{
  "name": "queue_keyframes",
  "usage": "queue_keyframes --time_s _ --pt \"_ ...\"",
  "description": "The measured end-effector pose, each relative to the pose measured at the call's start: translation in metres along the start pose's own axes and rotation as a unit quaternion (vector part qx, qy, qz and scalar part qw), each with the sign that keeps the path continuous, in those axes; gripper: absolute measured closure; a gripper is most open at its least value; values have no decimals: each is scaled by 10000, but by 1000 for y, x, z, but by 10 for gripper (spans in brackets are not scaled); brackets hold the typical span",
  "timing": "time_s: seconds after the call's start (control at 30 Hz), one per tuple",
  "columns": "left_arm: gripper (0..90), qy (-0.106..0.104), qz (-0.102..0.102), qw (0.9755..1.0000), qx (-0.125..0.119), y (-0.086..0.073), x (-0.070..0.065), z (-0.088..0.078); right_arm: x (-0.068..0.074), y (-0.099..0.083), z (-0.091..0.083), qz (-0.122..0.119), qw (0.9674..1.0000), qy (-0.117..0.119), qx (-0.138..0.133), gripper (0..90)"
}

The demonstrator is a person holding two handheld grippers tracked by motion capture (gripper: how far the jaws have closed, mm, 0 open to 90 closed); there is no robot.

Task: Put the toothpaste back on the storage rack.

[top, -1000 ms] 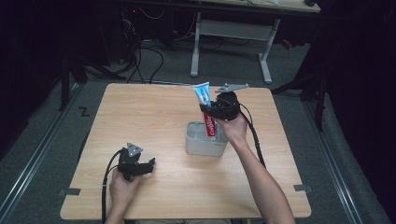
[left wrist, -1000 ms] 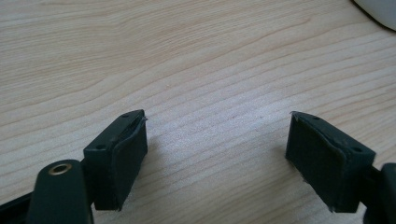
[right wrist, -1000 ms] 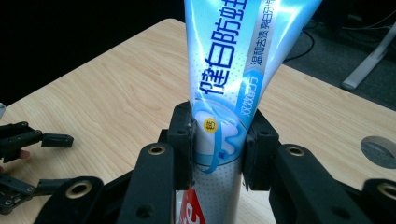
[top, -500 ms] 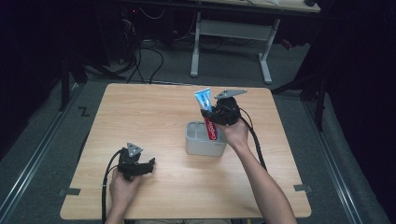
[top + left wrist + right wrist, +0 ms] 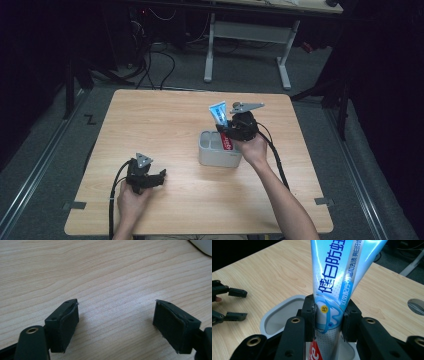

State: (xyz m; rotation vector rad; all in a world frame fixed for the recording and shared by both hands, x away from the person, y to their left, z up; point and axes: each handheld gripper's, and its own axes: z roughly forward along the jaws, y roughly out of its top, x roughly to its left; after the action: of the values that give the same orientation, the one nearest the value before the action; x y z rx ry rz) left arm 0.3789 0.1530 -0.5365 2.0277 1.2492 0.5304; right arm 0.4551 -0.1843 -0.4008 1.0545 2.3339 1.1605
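Observation:
My right gripper (image 5: 231, 131) (image 5: 329, 315) is shut on a blue, white and red toothpaste tube (image 5: 222, 123) (image 5: 334, 285). The tube stands nearly upright, its flat crimped end up and its red lower part down inside a grey-white bin (image 5: 218, 149) (image 5: 279, 312) at the table's middle. Both pads press on the tube's sides just above the bin's rim. Near the front left of the table my left gripper (image 5: 152, 179) (image 5: 116, 325) rests in the person's hand, open, with bare wood between its fingers.
The wooden table (image 5: 165, 125) has free room on its left and far sides. A corner of the bin (image 5: 202, 245) shows at the top right of the left gripper view. A round grommet (image 5: 416, 306) is set in the tabletop. Cables and a desk frame (image 5: 245, 35) lie beyond on the floor.
The right gripper and the toothpaste tube have shifted slightly, the tube sitting a little lower over the bin. The left gripper has stayed where it was.

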Motion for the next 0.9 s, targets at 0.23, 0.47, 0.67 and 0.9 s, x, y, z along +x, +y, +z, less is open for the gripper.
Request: queue_keyframes --time_s 0.23,0.47,0.67,0.9 --pt "210 1 -1 10000 -1 0 0 0 4 -4 -1 -29 10000 54 -47 687" --pt "210 1 -1 10000 0 0 0 0 8 -4 0 -102 9999 60 -23 687" --pt "210 1 0 10000 0 0 0 0 8 -5 -1 -73 10000 43 -51 687" --pt "210 0 -1 10000 0 0 0 0 8 -6 0 -117 9999 9 -80 687"
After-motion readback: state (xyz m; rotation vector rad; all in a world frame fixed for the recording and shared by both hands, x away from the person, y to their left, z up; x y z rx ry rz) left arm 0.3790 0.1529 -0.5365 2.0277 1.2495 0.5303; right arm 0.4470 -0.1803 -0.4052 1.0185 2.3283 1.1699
